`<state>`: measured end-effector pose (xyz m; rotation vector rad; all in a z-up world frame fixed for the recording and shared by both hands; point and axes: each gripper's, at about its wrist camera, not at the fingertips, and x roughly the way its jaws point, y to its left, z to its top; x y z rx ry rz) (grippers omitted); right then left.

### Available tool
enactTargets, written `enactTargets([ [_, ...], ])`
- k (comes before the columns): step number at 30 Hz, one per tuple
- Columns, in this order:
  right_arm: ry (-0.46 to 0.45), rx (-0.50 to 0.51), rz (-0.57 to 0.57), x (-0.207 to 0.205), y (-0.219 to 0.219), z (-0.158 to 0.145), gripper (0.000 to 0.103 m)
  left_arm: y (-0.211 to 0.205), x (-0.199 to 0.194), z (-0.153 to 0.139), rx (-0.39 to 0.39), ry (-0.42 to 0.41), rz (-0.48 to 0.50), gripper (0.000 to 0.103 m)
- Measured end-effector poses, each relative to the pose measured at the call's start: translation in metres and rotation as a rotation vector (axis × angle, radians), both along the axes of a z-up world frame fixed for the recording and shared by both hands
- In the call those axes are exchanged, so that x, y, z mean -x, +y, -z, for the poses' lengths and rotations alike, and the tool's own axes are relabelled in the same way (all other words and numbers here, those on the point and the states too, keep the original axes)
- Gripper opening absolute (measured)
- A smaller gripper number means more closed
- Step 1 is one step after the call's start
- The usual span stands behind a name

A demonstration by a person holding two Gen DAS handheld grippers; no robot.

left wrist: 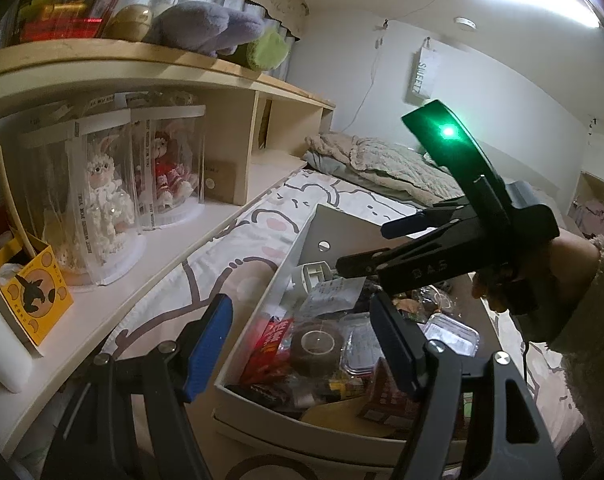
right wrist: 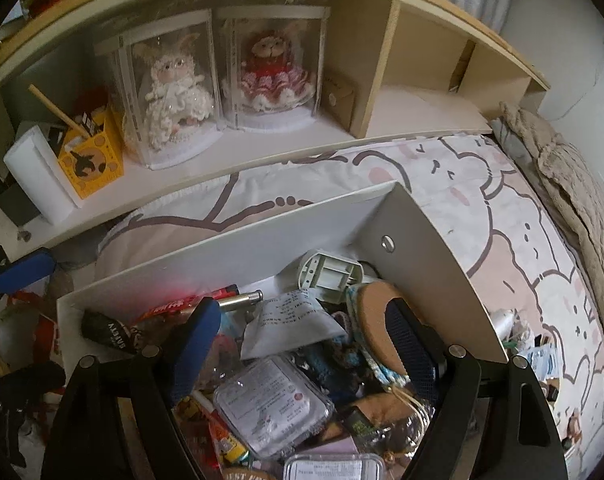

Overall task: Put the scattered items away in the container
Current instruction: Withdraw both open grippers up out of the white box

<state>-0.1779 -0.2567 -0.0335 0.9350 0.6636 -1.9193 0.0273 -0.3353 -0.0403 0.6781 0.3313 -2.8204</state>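
Note:
A white open box (right wrist: 222, 248) lies on the bed, full of small items: a clear plastic case (right wrist: 270, 404), a paper receipt (right wrist: 290, 316), a cork coaster (right wrist: 377, 308) and a white plastic part (right wrist: 329, 274). My right gripper (right wrist: 305, 344) hangs open over this pile, pointing steeply down, with nothing pressed between its blue pads. In the left wrist view it (left wrist: 365, 246) hovers above the box (left wrist: 262, 308), held by a hand in a fluffy sleeve. My left gripper (left wrist: 302, 346) stands open at the box's near corner, empty, with a brown tape roll (left wrist: 315, 342) and a red packet (left wrist: 270, 340) beyond it.
Several small loose items (right wrist: 541, 352) lie on the patterned bedsheet (right wrist: 481, 208) right of the box. A shelf (right wrist: 262, 140) behind holds two dolls in clear cases and a yellow carton (right wrist: 92, 160). A crumpled blanket (left wrist: 393, 168) lies at the bed's far end.

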Motion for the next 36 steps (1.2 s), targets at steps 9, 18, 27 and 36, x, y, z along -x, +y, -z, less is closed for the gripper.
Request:
enactTargets([
  [9, -0.004, 0.092, 0.021, -0.009, 0.038, -0.014, 0.084, 0.011, -0.001, -0.007, 0.004, -0.006, -0.001, 0.071],
  [18, 0.017, 0.195, 0.041, -0.021, 0.086, -0.027, 0.084, 0.026, 0.000, -0.013, 0.002, -0.010, 0.004, 0.071],
  [27, 0.043, 0.275, 0.053, -0.039, 0.123, -0.038, 0.097, 0.046, 0.001, -0.023, 0.020, -0.011, 0.004, 0.075],
  [36, 0.072, 0.304, 0.063, -0.053, 0.149, -0.040, 0.103, 0.061, -0.004, -0.038, 0.035, 0.009, -0.002, 0.089],
])
